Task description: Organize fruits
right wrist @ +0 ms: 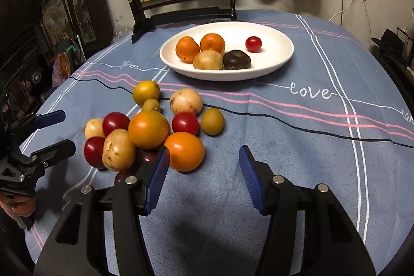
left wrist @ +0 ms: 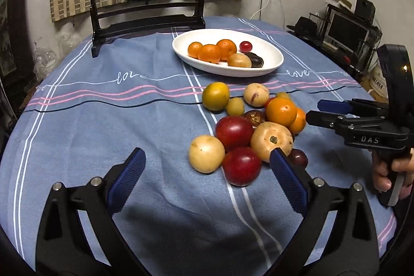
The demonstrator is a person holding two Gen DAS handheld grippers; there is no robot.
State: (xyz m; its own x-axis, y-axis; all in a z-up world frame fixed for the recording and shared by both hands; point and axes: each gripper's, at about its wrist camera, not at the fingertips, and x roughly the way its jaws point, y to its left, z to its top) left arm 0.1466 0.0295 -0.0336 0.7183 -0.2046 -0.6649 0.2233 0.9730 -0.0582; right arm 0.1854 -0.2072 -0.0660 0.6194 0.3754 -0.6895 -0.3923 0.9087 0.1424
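The left gripper (left wrist: pixel 207 159) stands wide and empty, the loose fruit pile (left wrist: pixel 248 131) just ahead. The right gripper (right wrist: pixel 204 154), partly open, holds nothing; the white dish (right wrist: pixel 279 64) lies beyond.

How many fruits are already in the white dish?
6 in the white dish: three oranges clustered at its left, a small red fruit at the back, a tan fruit and a dark fruit in front. More could hide behind these.
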